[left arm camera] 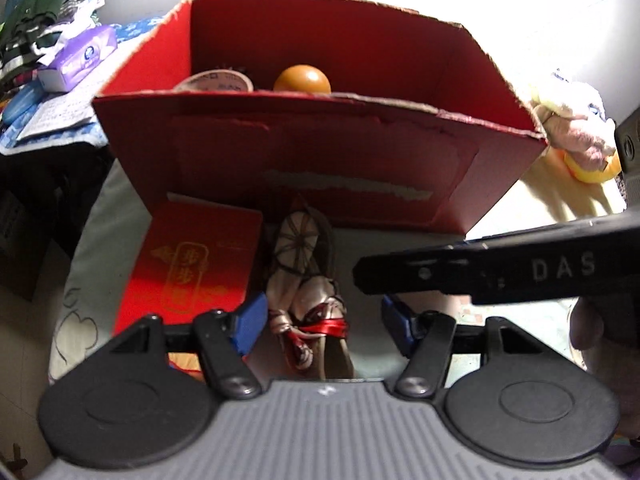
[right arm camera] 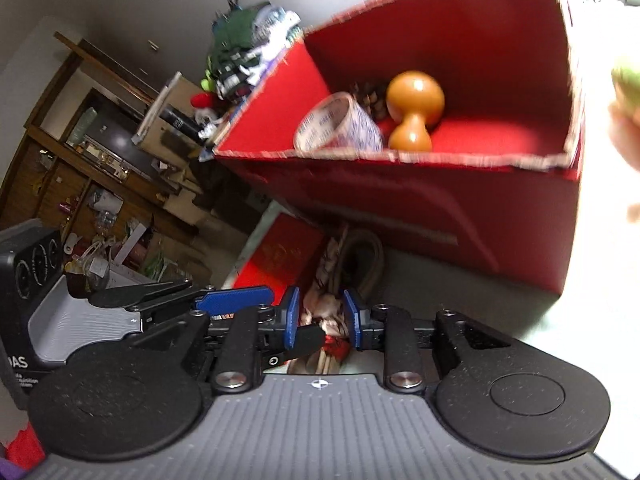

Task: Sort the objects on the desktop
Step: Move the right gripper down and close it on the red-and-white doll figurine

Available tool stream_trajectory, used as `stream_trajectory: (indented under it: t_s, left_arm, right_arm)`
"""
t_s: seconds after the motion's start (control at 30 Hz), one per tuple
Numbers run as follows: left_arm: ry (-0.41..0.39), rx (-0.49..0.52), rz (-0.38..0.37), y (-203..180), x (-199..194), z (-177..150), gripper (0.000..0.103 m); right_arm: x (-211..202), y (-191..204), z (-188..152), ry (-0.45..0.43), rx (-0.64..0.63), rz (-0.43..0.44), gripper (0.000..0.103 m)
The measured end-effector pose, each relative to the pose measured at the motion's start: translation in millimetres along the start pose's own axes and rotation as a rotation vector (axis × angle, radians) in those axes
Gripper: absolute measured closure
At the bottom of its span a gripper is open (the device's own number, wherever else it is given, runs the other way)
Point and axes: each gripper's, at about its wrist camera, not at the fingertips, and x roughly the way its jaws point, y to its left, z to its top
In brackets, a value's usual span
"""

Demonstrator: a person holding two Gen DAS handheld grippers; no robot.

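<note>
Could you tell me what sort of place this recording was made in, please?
Probably a lived-in home room: a pile of clothes, a cluttered wooden cabinet and a soft toy surround the table with the red sorting box.

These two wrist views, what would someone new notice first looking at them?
The big open red box fills the middle of both views, with an orange wooden gourd-shaped piece and a roll of printed tape inside. In front of it on the table lie a small red packet and, to its right, a figurine tied with a red ribbon. Both the left gripper and the right gripper point at the figurine, jaws apart.
</note>
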Motion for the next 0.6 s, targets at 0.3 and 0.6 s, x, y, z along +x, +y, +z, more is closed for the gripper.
stream_trajectory:
  t_s: [0.3, 0.6]
  left_arm:
    - [0.054, 0.023, 0.012, 4.2, 23.0, 0.5, 0.039]
    - [0.081, 0.037, -0.017, 13.4, 33.0, -2.2, 0.043]
  right_arm:
    - [11.3, -15.1, 1.6, 0.047, 0.102, 0.016, 0.069]
    - [25.3, -10.3, 3.2, 0.080, 0.094, 0.006, 0.064]
